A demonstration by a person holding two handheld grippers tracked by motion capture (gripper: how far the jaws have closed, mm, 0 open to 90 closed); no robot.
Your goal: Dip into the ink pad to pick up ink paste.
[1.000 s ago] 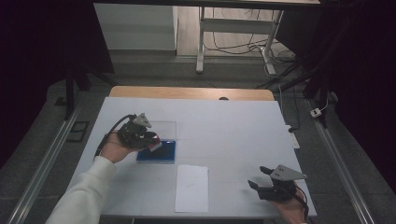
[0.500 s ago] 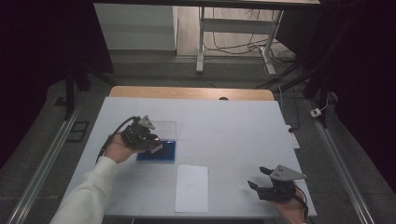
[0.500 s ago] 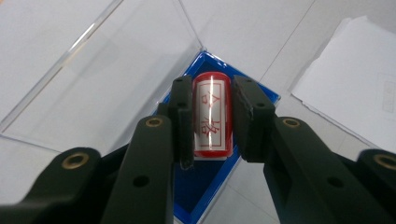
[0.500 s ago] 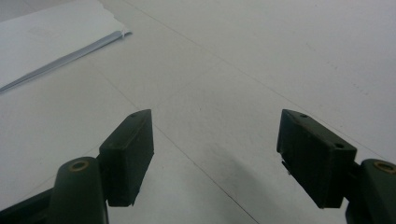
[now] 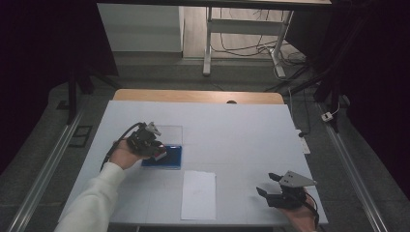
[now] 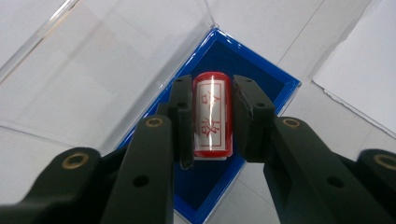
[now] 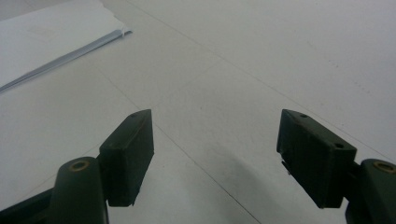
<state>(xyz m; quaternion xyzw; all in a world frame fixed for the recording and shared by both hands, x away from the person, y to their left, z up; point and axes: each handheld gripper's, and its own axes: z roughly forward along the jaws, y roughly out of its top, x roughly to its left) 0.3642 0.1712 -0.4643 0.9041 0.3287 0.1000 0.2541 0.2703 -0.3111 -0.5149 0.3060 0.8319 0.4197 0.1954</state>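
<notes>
My left arm comes in from the lower left in a white sleeve (image 5: 89, 200), forearm angled forward and right. My left hand (image 5: 123, 153) holds the left gripper (image 5: 153, 147) over the blue tray (image 5: 170, 158), nose tilted down toward it. My right hand (image 5: 299, 217) sits at the near right corner of the worktop (image 5: 241, 140); the right gripper (image 5: 266, 183) lies low over the surface, pointing left, grey three-cornered plate (image 5: 297, 179) on top.

Left fingers (image 6: 181, 116): closed on the red stamp (image 6: 212, 114), one pad on each long side. Stamp is a short cylinder with a clear label bearing red characters, its long axis running along the jaws. It is held above the blue tray's dark blue interior (image 6: 224, 56); I cannot tell whether its lower end touches the tray floor. A clear lid (image 6: 93, 70) lies hinged open beyond the tray's far-left edge, flat on the worktop.

Right fingers (image 7: 128, 154): spread wide, holding nothing, bare worktop between them. Edge of the paper (image 7: 56, 37) is at upper left in the right gripper view.

Surface: white worktop with faint grid seams and a wooden strip along the far edge. A white sheet of paper (image 5: 199, 194) lies near the front edge, just right of and nearer than the tray, apart from it, well left of the right gripper.

Room: dark. Grey floor, a white table frame (image 5: 241, 29) with loose cables behind the worktop, metal rails (image 5: 46, 164) on the floor on either side.
</notes>
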